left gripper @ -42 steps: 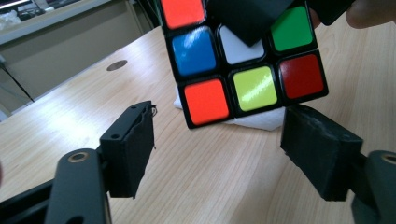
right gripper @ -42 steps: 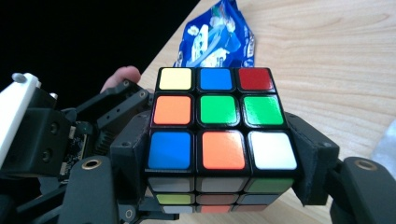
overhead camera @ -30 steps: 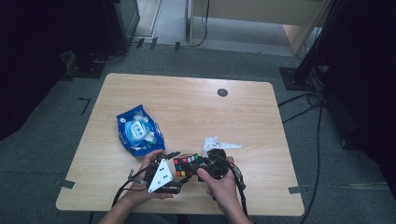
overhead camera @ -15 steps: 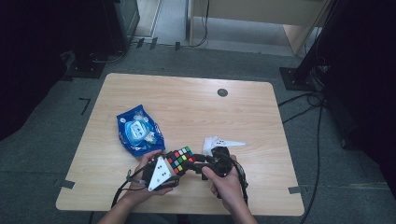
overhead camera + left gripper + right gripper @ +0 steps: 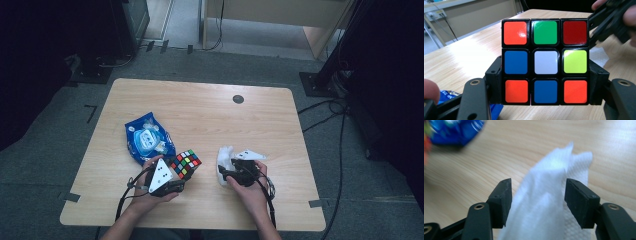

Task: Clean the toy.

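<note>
Start from the table (image 5: 200, 115): its far half is bare wood, and all the work sits along your near edge, with the blue packet (image 5: 147, 139) lying left of centre just beyond your left hand. In the left gripper (image 5: 172, 176) you hold the puzzle cube (image 5: 185, 164), lifted off the wood; the jaws are pinching it by two opposite side faces, gripping the lower and middle layers, as the left gripper view shows with the cube (image 5: 545, 61) square-on and its white-centred face toward the camera. A cube has no long axis, so think in faces: from the high view it sits turned so one corner points to the far right, the top face tilted a little. Keep that clamp firm and level, so the cube stays steady for wiping. To your right, well apart from the cube, the white tissue (image 5: 225, 162) lies crumpled on the table with its long axis running near to far, one peak pointing away from you. The right gripper (image 5: 231, 173) is on it with jaws spread and not yet closed; in the right gripper view the tissue (image 5: 549, 202) rises as a ridge between them. My judgement is that the step in hand is picking up that tissue: close on the thick ridge rather than a thin edge, lift straight up, and check that it doesn't drag or tear.
</note>
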`<act>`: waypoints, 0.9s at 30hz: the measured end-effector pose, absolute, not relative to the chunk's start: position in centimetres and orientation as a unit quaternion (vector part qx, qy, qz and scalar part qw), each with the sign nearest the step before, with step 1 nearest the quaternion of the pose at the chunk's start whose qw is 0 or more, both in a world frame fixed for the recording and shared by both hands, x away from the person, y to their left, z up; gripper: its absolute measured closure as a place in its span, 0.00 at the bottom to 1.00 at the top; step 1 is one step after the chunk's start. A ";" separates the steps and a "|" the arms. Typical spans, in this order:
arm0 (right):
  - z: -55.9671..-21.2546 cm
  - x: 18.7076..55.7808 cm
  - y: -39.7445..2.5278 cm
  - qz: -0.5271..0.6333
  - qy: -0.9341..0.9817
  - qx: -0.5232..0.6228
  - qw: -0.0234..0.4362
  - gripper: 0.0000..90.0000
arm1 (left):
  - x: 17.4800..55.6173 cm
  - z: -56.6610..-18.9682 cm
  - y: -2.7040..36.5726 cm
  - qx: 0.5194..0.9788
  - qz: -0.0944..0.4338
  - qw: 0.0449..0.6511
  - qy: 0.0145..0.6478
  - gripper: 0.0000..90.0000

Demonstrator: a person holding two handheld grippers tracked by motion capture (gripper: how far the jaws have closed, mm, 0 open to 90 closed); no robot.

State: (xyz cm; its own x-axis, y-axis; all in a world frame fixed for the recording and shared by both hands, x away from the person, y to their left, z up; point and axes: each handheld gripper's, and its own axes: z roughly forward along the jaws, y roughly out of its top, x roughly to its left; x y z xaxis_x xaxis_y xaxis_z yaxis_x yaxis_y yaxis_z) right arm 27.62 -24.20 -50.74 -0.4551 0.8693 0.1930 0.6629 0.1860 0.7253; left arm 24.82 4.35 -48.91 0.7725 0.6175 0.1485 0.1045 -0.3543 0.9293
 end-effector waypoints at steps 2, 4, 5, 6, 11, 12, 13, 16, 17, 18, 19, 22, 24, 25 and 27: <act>-51.2 27.7 -24.3 0.384 0.762 0.504 0.135 0.50 | 24.8 -49.0 4.3 0.785 0.245 0.520 0.231 0.38; -51.5 27.7 -24.3 0.377 0.765 0.501 0.148 0.55 | 24.8 -49.0 4.3 0.786 0.244 0.519 0.230 0.38; -51.6 27.7 -24.3 0.375 0.766 0.499 0.154 0.58 | 24.8 -49.0 4.3 0.787 0.242 0.519 0.231 0.38; -51.6 27.6 -24.3 0.371 0.768 0.496 0.161 0.63 | 24.9 -49.0 4.3 0.786 0.241 0.520 0.231 0.38; -51.5 27.5 -24.4 0.368 0.770 0.498 0.157 0.94 | 24.8 -49.0 4.1 0.787 0.233 0.523 0.232 0.38; -51.5 27.4 -24.5 0.373 0.767 0.500 0.151 0.97 | 24.8 -49.1 4.1 0.787 0.232 0.523 0.231 0.38; -51.4 27.4 -24.4 0.375 0.765 0.501 0.151 0.97 | 24.8 -49.1 4.1 0.788 0.231 0.522 0.231 0.38; -50.4 27.0 -24.3 0.431 0.748 0.488 0.131 0.98 | 24.7 -49.2 3.9 0.791 0.227 0.521 0.229 0.38; -49.9 26.8 -24.2 0.456 0.740 0.479 0.120 0.98 | 24.7 -49.3 3.8 0.792 0.225 0.521 0.228 0.38; -49.3 26.5 -24.1 0.478 0.733 0.471 0.113 0.98 | 24.7 -49.3 3.7 0.793 0.224 0.520 0.226 0.38; -48.7 26.3 -23.9 0.497 0.726 0.464 0.105 0.98 | 24.6 -49.4 3.5 0.794 0.222 0.520 0.222 0.38; -47.2 25.6 -23.1 0.539 0.716 0.436 0.080 0.98 | 24.2 -49.5 3.1 0.798 0.216 0.522 0.210 0.38; -46.7 25.2 -22.2 0.549 0.718 0.423 0.072 0.99 | 24.0 -49.5 2.8 0.800 0.214 0.522 0.202 0.38; -46.6 25.1 -21.9 0.552 0.716 0.422 0.067 0.99 | 23.9 -49.5 2.7 0.801 0.215 0.521 0.201 0.38; -46.5 24.9 -21.6 0.553 0.714 0.426 0.063 0.99 | 23.9 -49.5 2.6 0.803 0.214 0.520 0.199 0.38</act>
